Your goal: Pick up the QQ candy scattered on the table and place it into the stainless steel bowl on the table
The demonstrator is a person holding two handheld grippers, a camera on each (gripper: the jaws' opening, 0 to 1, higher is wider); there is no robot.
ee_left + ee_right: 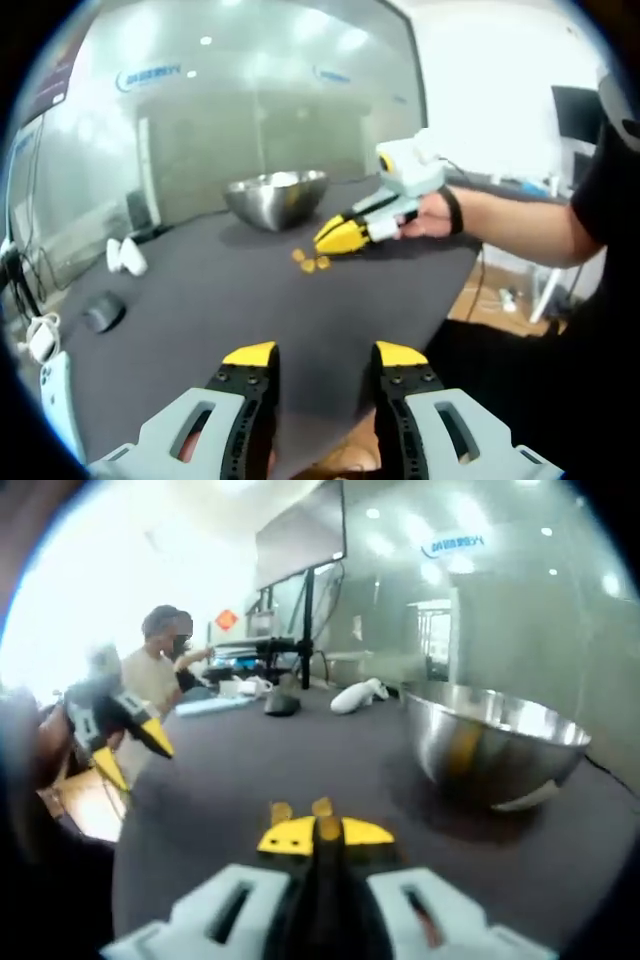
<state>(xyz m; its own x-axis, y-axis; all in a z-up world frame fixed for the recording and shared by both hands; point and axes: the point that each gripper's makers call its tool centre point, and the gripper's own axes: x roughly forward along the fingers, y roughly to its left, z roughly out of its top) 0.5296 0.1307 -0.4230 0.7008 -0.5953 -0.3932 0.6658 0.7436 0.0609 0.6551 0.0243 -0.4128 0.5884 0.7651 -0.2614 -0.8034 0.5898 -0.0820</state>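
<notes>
Left gripper view faces the bowl (276, 196) from across the table (220, 300); right gripper view sits near it.

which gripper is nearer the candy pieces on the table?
Right. The right gripper has its tips at the candy pieces, beside the steel bowl. The left gripper hangs open, back near the table edge.

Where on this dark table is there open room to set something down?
The table is bare between the left gripper and the candies. It is crowded near the steel bowl, where the right gripper hovers over the candies.
</notes>
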